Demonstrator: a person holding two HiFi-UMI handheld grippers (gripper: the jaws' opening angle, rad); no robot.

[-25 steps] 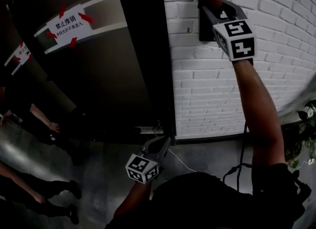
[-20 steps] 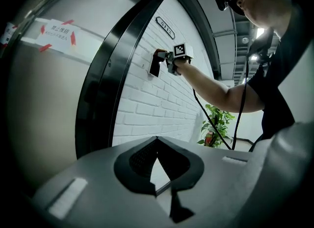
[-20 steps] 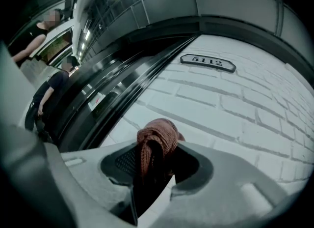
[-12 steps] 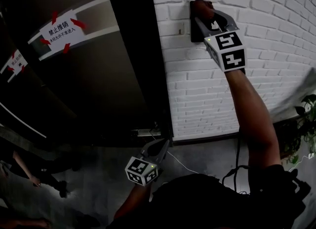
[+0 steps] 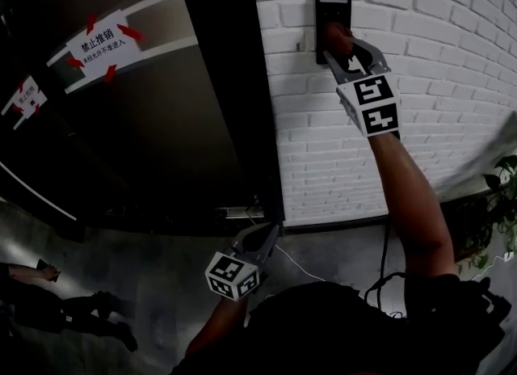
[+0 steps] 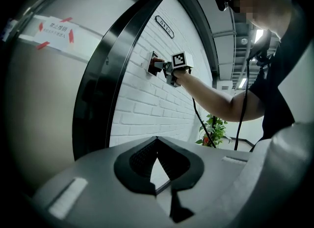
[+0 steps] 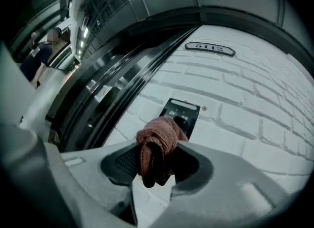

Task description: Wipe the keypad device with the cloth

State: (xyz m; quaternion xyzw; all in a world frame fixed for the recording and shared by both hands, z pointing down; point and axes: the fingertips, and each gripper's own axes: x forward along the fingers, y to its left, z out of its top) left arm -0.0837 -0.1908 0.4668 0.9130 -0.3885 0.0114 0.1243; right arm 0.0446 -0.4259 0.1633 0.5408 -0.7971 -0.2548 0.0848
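Observation:
The black keypad device (image 5: pixel 331 8) hangs on a white brick wall (image 5: pixel 436 66). A reddish-brown cloth (image 5: pixel 338 39) is bunched in my right gripper (image 5: pixel 342 48), which is shut on it and holds it against the keypad's lower half. In the right gripper view the cloth (image 7: pixel 156 141) fills the jaws and covers part of the keypad (image 7: pixel 182 112). My left gripper (image 5: pixel 260 240) hangs low near the floor, away from the wall. Its jaws (image 6: pixel 157 143) are shut with nothing in them. The left gripper view also shows the keypad (image 6: pixel 152 63) and the right gripper (image 6: pixel 166 67) from afar.
A dark door with a black frame (image 5: pixel 230 99) stands left of the keypad and bears a white sign with red arrows (image 5: pixel 100 42). A potted plant (image 5: pixel 502 200) is at the right. A thin cable (image 5: pixel 300 266) lies on the floor. A person's legs (image 5: pixel 56 309) show at lower left.
My right gripper has slid the cloth down from the keypad's top to its lower half, baring the top. The left gripper has stayed put. The people at lower left have shifted.

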